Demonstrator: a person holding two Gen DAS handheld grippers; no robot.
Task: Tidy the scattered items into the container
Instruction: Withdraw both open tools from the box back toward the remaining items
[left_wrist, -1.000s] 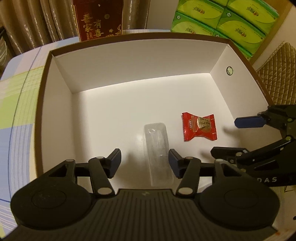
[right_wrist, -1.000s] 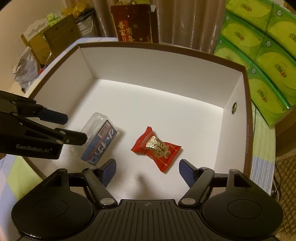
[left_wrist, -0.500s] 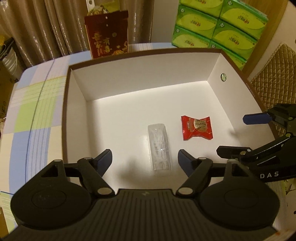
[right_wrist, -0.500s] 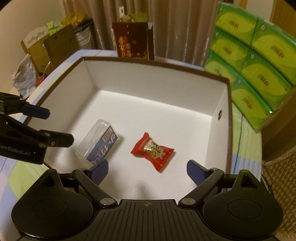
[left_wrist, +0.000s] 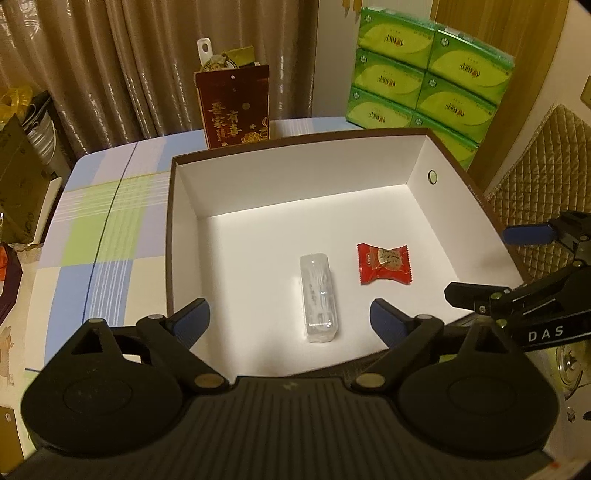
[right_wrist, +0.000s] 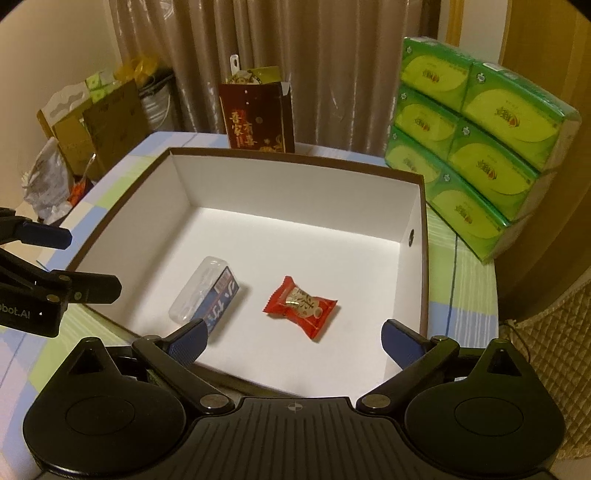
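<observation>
A white box with a brown rim (left_wrist: 170, 229) (right_wrist: 421, 236) stands on the checked tablecloth. Inside lie a clear plastic case with a blue label (left_wrist: 319, 297) (right_wrist: 205, 295) and a red wrapped candy (left_wrist: 384, 263) (right_wrist: 301, 306), apart from each other. My left gripper (left_wrist: 290, 321) is open and empty, held above the box's near edge. My right gripper (right_wrist: 293, 339) is open and empty above the near right part of the box. Each gripper shows at the side of the other's view, the right one (left_wrist: 517, 266) and the left one (right_wrist: 55, 262).
A dark red gift bag (left_wrist: 234, 107) (right_wrist: 258, 118) stands behind the box. Stacked green tissue packs (left_wrist: 424, 77) (right_wrist: 472, 147) sit at the back right. A quilted chair (left_wrist: 546, 177) is to the right. Cardboard and bags (right_wrist: 85, 140) stand off the table's left.
Both grippers have pulled up and back from the box and opened wider. The case and candy stay where they lay in the box.
</observation>
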